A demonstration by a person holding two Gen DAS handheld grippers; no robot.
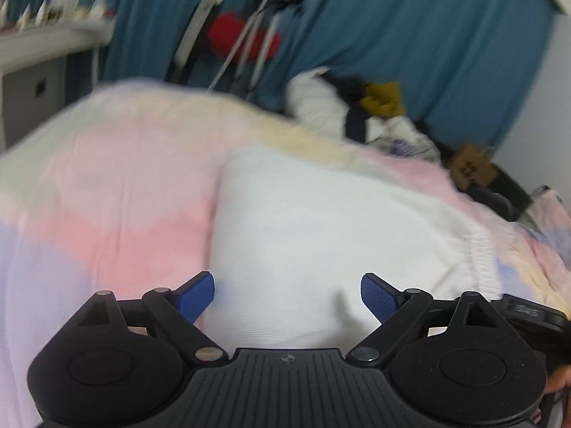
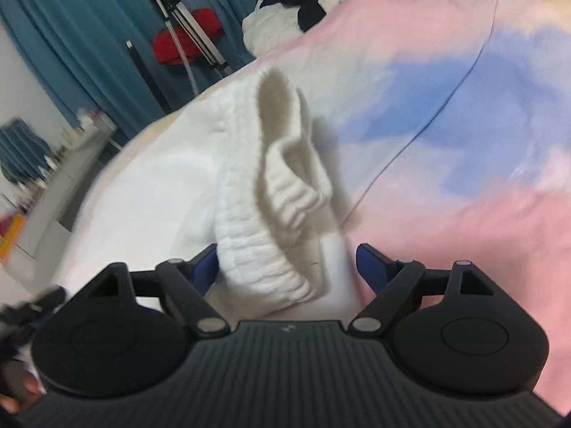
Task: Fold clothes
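Right wrist view: white ribbed-waistband knit garment (image 2: 249, 185) on pastel tie-dye bed sheet (image 2: 464, 125). Right tongs (image 2: 287, 267) and left tongs (image 1: 287, 297) both spread wide, holding nothing. Risk: bunched waistband slips or creases crooked.

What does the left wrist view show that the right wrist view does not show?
Only the left wrist view: the left gripper, open over the flat white garment, and a brown box.
Only the right wrist view: the right gripper, open around the garment's raised ribbed waistband.
Both: pastel bedsheet, blue curtain, clothes pile.
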